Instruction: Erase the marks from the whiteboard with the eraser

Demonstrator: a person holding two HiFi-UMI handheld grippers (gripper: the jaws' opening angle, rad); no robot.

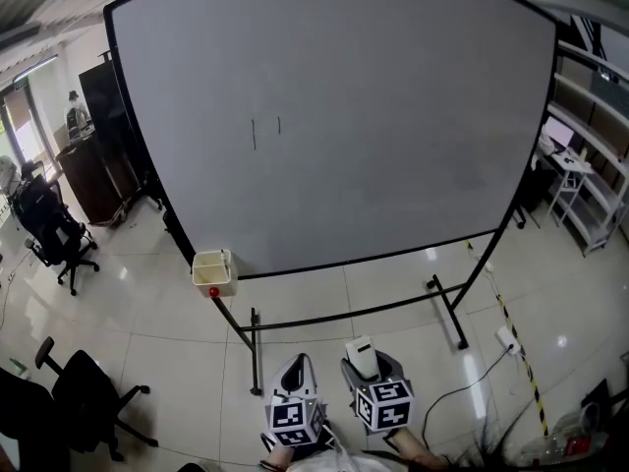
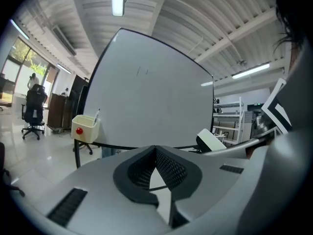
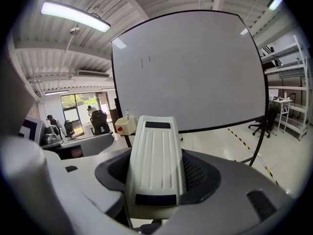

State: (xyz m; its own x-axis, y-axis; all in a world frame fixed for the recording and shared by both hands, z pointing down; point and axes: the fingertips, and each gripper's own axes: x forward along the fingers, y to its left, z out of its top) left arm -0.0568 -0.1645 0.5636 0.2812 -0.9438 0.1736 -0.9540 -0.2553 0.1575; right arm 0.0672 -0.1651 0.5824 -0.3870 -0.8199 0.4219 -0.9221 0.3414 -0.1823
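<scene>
A large whiteboard [image 1: 344, 116] on a black wheeled stand fills the head view, with two short dark pen strokes [image 1: 265, 130] left of its middle; the strokes [image 3: 145, 61] also show in the right gripper view. My right gripper [image 1: 366, 360] is low in front of the board, well short of it, shut on a white ribbed eraser [image 3: 155, 159]; the eraser [image 1: 361, 356] points up toward the board. My left gripper [image 1: 295, 374] hangs beside it, shut with nothing between its black pads [image 2: 168, 170].
A cream marker box [image 1: 213, 272] with a red dot hangs at the board's lower left corner. Black office chairs [image 1: 59, 229] and a dark cabinet [image 1: 98, 165] stand at left. White shelving [image 1: 590, 175] is at right. A cable and yellow-black tape [image 1: 511, 347] lie on the floor.
</scene>
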